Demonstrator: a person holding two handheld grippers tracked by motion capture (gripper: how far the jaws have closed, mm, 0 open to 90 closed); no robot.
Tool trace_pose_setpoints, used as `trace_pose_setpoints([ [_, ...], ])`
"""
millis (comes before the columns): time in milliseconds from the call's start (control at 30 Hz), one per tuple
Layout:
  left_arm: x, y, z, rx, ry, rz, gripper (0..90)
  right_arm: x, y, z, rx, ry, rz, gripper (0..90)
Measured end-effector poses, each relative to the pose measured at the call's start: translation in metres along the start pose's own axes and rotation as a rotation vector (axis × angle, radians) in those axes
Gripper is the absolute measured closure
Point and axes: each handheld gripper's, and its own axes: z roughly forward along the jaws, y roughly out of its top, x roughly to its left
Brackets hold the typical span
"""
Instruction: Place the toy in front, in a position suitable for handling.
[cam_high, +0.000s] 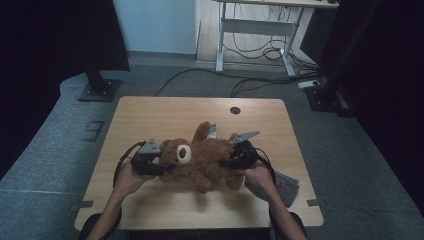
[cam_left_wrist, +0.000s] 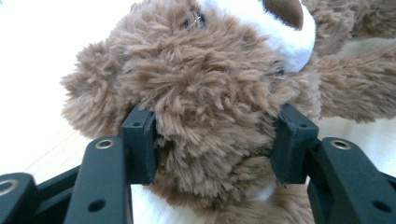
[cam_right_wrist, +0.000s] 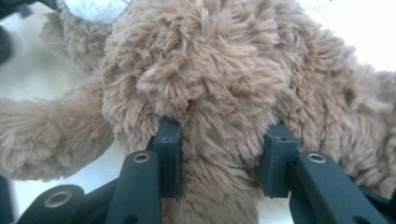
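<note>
A brown teddy bear (cam_high: 200, 152) lies across the middle of the wooden table (cam_high: 150, 115), head to the left, white muzzle up. My left gripper (cam_high: 167, 166) comes in from the left. In the left gripper view its pads (cam_left_wrist: 140, 144) press into the fur on both sides of the bear's head (cam_left_wrist: 210, 93), so my left gripper (cam_left_wrist: 212, 144) is shut on it. My right gripper (cam_high: 225, 161) comes in from the right at the bear's lower body. In the right gripper view my right gripper (cam_right_wrist: 219, 158) squeezes a thick bulge of fur (cam_right_wrist: 210, 84) between its pads (cam_right_wrist: 168, 154).
A grey cloth (cam_high: 287, 185) lies on the table by the right hand, near the right edge. A round cable hole (cam_high: 235, 110) sits at the table's far side. On the floor beyond stand a black stand base (cam_high: 100, 90) and a desk frame (cam_high: 255, 30) with cables.
</note>
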Motion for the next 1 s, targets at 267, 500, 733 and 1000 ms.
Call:
trace_pose_setpoints([
  [267,0.008,-0.013,0.017,-0.004,-0.004,-0.036,37.6,-0.015,-0.016,0.013,-0.01,-0.007,0.022,54.7],
  [500,0.008,-0.015,0.005,-0.02,0.021,-0.084,25.2,-0.013,-0.014,0.013,0.008,-0.028,0.021,52.1],
  [733,-0.007,-0.026,-0.012,0.013,0.064,-0.081,23.0,-0.011,-0.014,0.015,0.011,-0.041,0.018,50.6],
  [1000,-0.019,-0.041,0.012,0.048,0.063,-0.079,44.1,-0.012,-0.016,0.014,0.011,-0.035,0.015,47.4],
])
